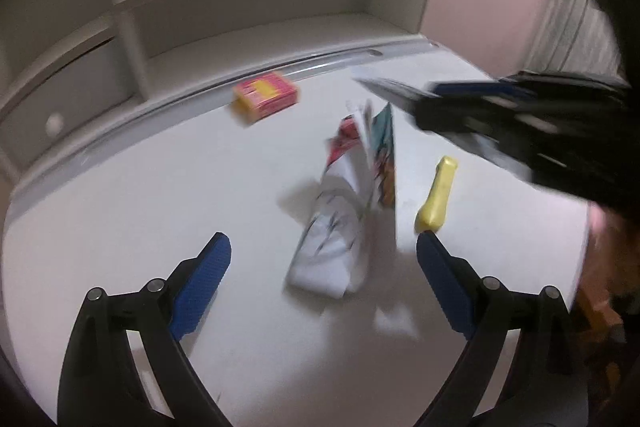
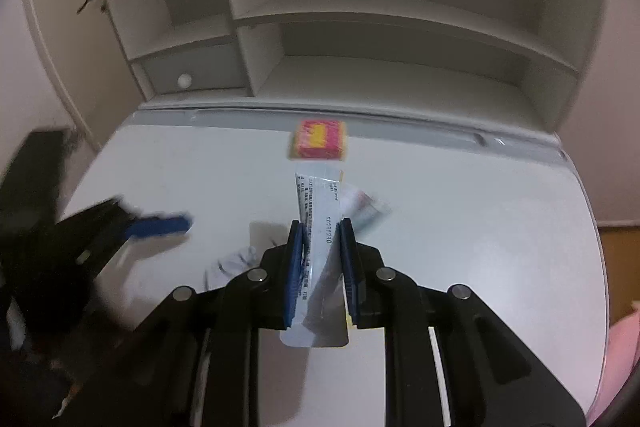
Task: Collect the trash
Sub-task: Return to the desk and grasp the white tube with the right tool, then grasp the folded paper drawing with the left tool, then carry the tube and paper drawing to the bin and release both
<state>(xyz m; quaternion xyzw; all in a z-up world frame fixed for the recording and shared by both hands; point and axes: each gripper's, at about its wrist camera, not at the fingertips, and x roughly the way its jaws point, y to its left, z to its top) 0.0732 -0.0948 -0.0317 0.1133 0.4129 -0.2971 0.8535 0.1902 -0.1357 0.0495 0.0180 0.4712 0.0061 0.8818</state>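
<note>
Several pieces of trash lie on the white bench, and one is already taken: a flat printed wrapper stands clamped between the fingers of the right gripper, at the centre of the right wrist view, its top edge poking up toward the pink-and-yellow box at the back of the bench. The blue pads press on both of its faces, so the grip looks firm.

In the left wrist view the same wrapper, I judge, is the colourful sheet hanging upright under the right gripper, which enters from the upper right. Just beside it, toward the lower middle of the frame, sits a crumpled white paper with dark scribbles. A yellow piece lies to its right, near the tip of one finger. The pink-and-yellow box rests further back, close to the grey strip at the bench's far edge.

The left gripper has its fingers spread wide and empty, straddling the crumpled paper without touching it — well placed for the next pick. To do this well, lower the fingers until the pads flank the thickest fold, then close slowly so the light paper is not flicked away. Keep the right hand's wrapper lifted clear, since the two grippers work close together here. Blur softens both views, so fine contact is hard to judge.
</note>
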